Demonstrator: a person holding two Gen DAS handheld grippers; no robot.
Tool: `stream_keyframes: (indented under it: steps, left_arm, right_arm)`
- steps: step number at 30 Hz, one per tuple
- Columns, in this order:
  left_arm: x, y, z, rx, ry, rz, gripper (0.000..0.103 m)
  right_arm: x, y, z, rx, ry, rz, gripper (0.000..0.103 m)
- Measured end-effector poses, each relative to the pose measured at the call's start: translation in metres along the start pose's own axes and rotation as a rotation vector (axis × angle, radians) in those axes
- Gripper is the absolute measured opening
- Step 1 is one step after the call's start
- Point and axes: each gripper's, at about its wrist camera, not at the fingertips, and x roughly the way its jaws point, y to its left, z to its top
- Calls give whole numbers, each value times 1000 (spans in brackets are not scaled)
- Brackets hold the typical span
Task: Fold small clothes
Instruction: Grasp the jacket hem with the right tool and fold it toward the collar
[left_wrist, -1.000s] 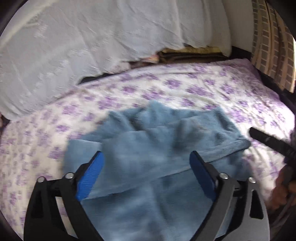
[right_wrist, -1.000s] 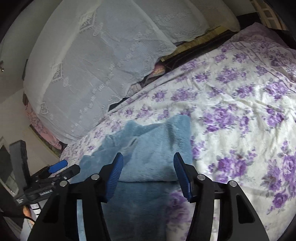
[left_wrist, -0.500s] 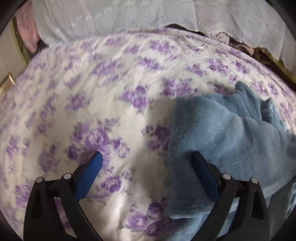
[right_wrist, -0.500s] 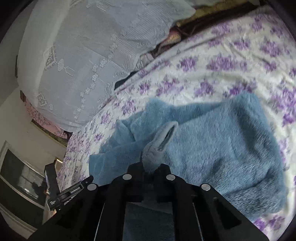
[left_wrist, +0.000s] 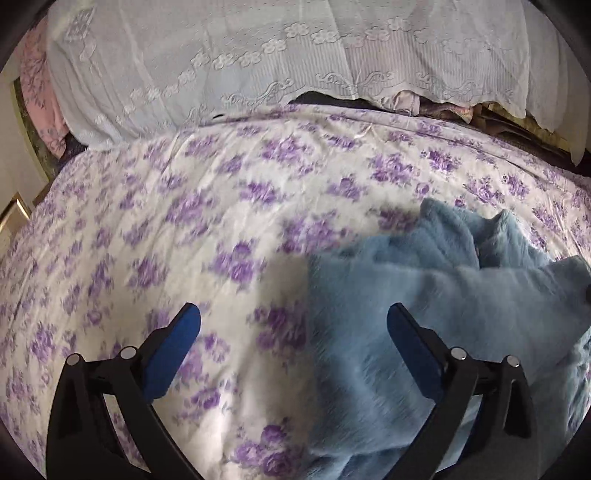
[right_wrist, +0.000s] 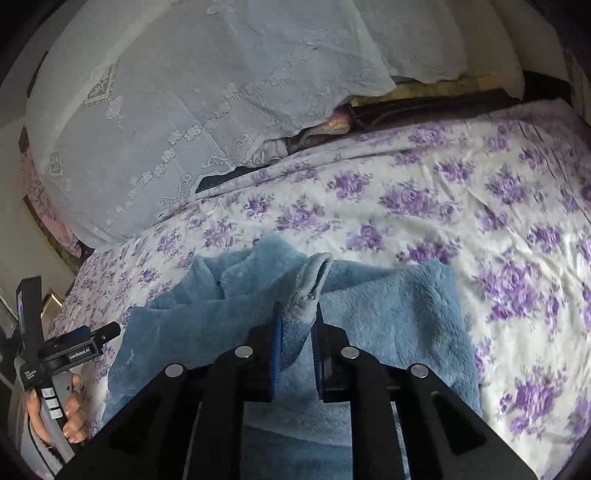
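A fluffy blue garment (right_wrist: 388, 306) lies crumpled on a bed with a purple-flowered sheet (right_wrist: 480, 206). My right gripper (right_wrist: 298, 325) is shut on a raised fold of the garment, whose cuff-like end (right_wrist: 314, 277) sticks up past the fingertips. In the left wrist view the garment (left_wrist: 461, 302) fills the lower right. My left gripper (left_wrist: 293, 325) is open and empty, above the garment's left edge; its right finger (left_wrist: 413, 343) is over the fabric, its left finger (left_wrist: 173, 343) over the sheet. The left gripper also shows at the left edge of the right wrist view (right_wrist: 79, 345), held by a hand.
White lace-covered pillows (left_wrist: 258, 62) are piled along the head of the bed. Dark and pink bedding (right_wrist: 332, 125) shows under them. A pink floral cloth (left_wrist: 40, 85) lies at the far left. Bare flowered sheet (left_wrist: 147, 229) spreads left of the garment.
My right gripper closed on a fold of the garment and lifted it. My left gripper swung from over the garment to its left edge, staying open.
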Motion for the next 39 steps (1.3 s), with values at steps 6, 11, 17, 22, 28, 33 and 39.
stream_keyframes:
  steps: [6,11,17,22,28,33,39]
  left_arm:
    - [56,-31,-4,57,145,48,99]
    - [53,-16,-15,-12,119,-38,99]
    - [32,-13,-16,23,62,-11,99]
    - [16,-26,6,39,20,-42,99]
    - [67,-40,-4,32,150,-36,99]
    - [25,-36,-8,47,56,-36,98]
    - [25,-69,-49,164,75,-26,99]
  right_arm:
    - [30,-17,-8,57,108,-57,14]
    - [21,-42,-28,152,137,36,11]
    - [-10,-36,-10,107,-1,-146,25]
    - [18,-4,15,15,13,-26,23]
    - [73,-4,-1,41,151,-19,20]
    - [18,26,-6,-98,46,-14,26]
    - [34,34,-47,-170,181,-5,36]
